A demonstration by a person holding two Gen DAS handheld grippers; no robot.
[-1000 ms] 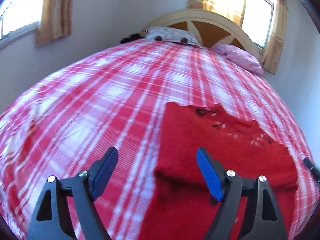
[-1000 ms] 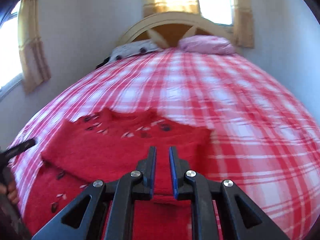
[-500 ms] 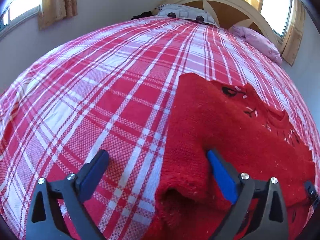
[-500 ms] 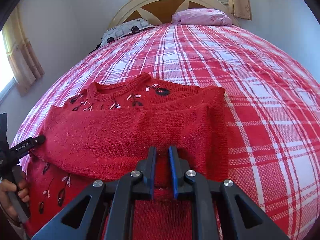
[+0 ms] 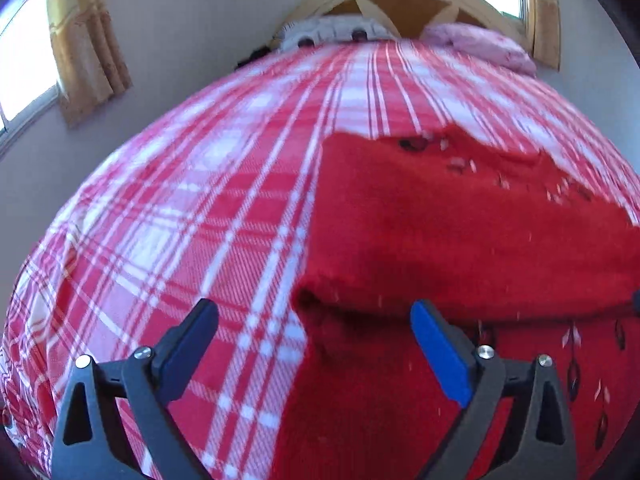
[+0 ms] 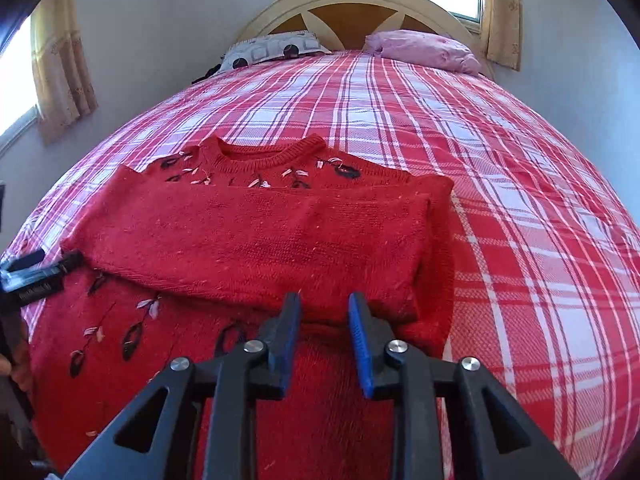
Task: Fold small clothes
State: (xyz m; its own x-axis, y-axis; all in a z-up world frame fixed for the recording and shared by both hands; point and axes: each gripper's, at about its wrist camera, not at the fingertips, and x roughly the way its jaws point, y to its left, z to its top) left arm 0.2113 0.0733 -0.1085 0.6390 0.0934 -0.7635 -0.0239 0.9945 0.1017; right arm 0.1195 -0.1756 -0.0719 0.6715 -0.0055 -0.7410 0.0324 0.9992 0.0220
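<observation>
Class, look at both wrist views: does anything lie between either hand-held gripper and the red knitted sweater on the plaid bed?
Nothing visible does. The red knitted sweater lies bare on the red-and-white plaid bedspread. The right hand-held gripper, jaws opening, is directly over its folded edge; the left hand-held gripper, open, straddles its side edge.

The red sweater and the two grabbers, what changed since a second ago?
The right gripper, pinched almost shut before, is opening; nothing is between its pads. The left gripper spread a bit wider and now straddles the red sweater at its folded edge. Both dipped closer to it. The sweater stayed folded on the plaid bedspread, pillows unmoved.
</observation>
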